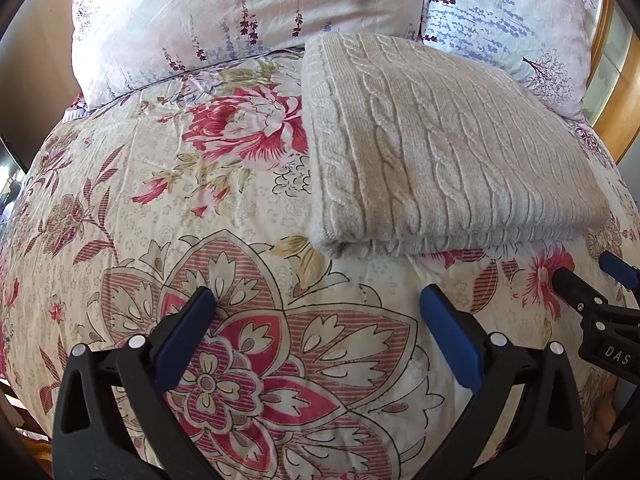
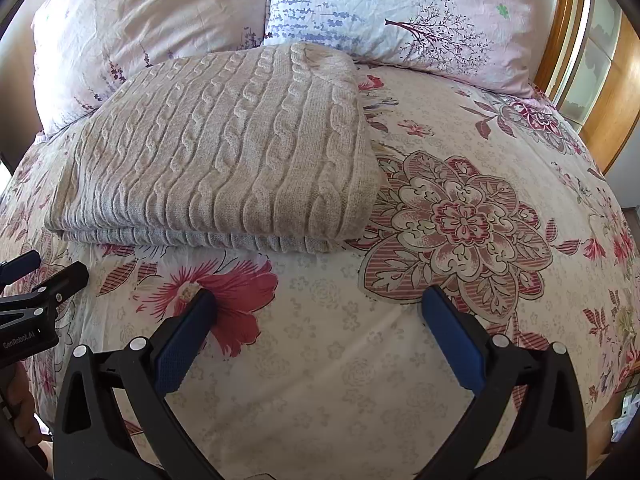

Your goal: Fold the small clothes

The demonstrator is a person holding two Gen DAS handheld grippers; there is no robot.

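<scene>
One beige cable-knit sweater (image 1: 440, 148), neatly folded

This is a bedroom in a home. A bed fills both views, covered by a floral quilt (image 1: 224, 264) printed with pink and red blooms. Two pillows (image 1: 224, 12) in pale lavender-print cases lie side by side at 12 o'clock, at the head of the bed. A folded cable-knit sweater (image 2: 224, 148) rests on the quilt just below them. At 2 o'clock a wooden frame (image 2: 608, 120) with pale panels stands beside the bed.
</scene>
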